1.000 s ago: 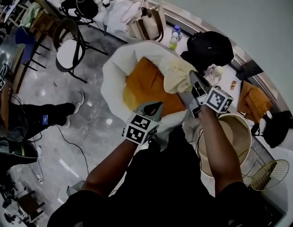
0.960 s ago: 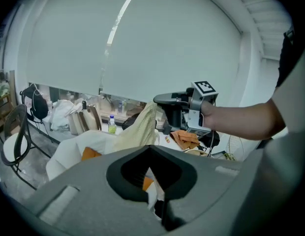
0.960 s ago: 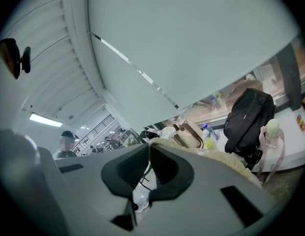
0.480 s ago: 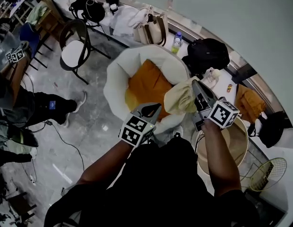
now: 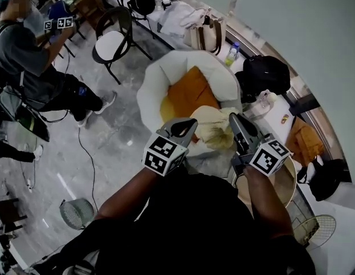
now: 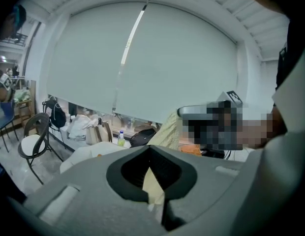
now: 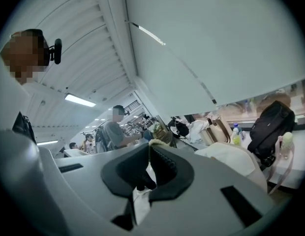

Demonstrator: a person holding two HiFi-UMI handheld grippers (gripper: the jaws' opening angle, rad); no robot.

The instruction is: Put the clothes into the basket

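A cream-yellow garment point(image 5: 213, 128) hangs bunched between my two grippers, above the front of a white armchair point(image 5: 156, 82). My left gripper point(image 5: 188, 128) is shut on its left side; the cloth point(image 6: 168, 131) rises from the closed jaws in the left gripper view point(image 6: 150, 150). My right gripper point(image 5: 236, 122) is shut on the garment's right side, with only a thin cream edge point(image 7: 153, 142) showing at the jaw tips point(image 7: 148, 147). An orange garment point(image 5: 187, 95) lies on the armchair's seat. The round beige basket point(image 5: 290, 183) stands low at the right, mostly hidden behind my right arm.
A person point(image 5: 26, 47) with marker cubes stands at the upper left. Near them is a black chair with a white seat point(image 5: 111, 40). Bags point(image 5: 204, 34), a bottle point(image 5: 232, 53) and a black backpack point(image 5: 263, 72) line the window ledge. A wire bin point(image 5: 74, 213) sits on the floor.
Both grippers have risen and drawn back from the armchair with the cream garment, which is now lifted clear of the orange one. The two grippers are closer together.
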